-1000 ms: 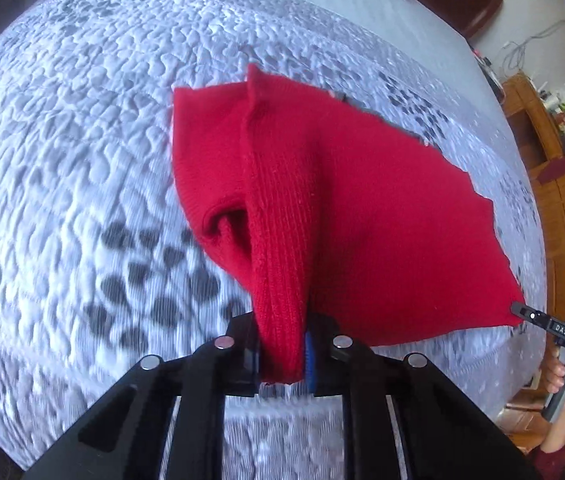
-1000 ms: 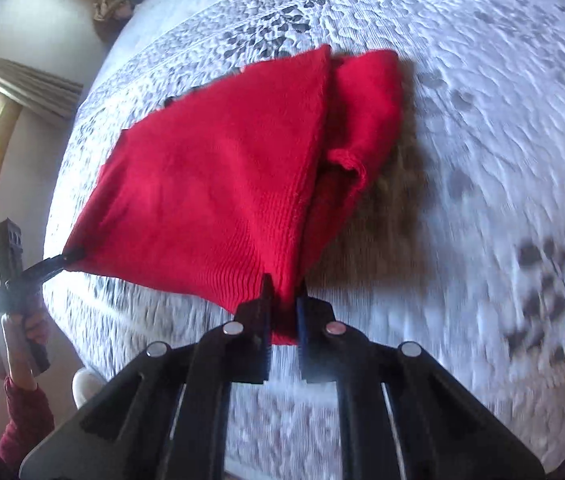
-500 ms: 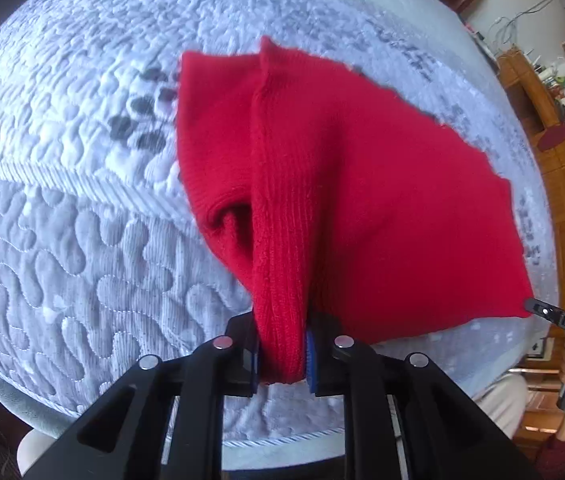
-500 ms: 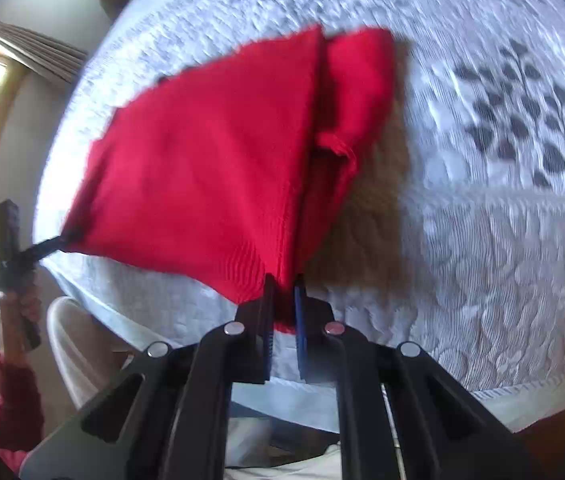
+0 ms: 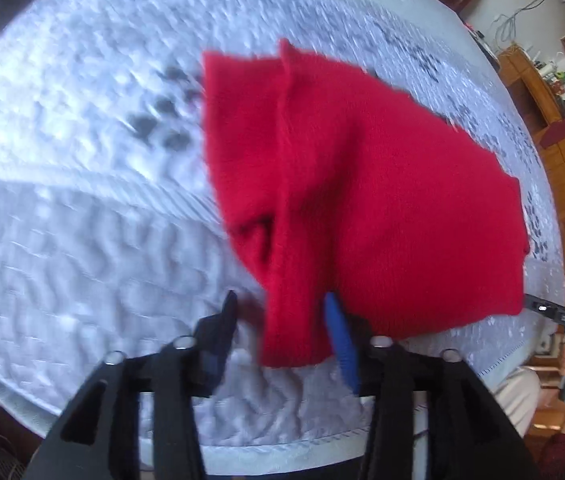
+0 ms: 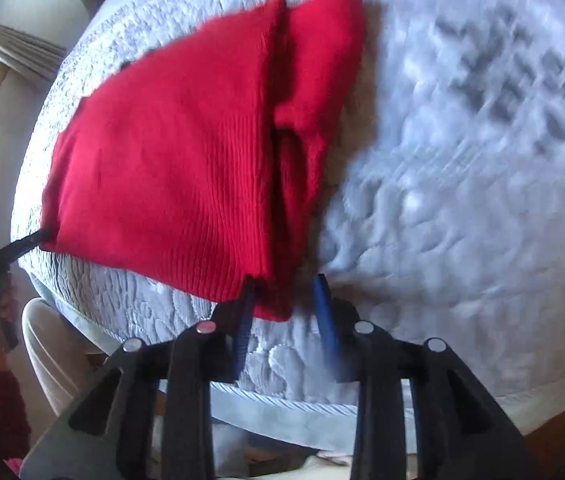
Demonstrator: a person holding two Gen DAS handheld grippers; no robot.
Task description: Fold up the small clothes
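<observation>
Red knit garment (image 5: 362, 200) lies on quilted bed (image 5: 82, 200); left gripper (image 5: 282, 320) and right gripper (image 6: 282, 300) have just opened, releasing its corners.

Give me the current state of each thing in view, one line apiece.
Red knit garment: folded over, lying on the bed, near corners between the open jaws.
Left hand-held gripper: open, jaws have just been opening, garment edge between them but not pinched.
Right hand-held gripper: open, jaws have just been opening, garment corner against one finger.
Quilted bedspread: spread flat under the garment.
</observation>
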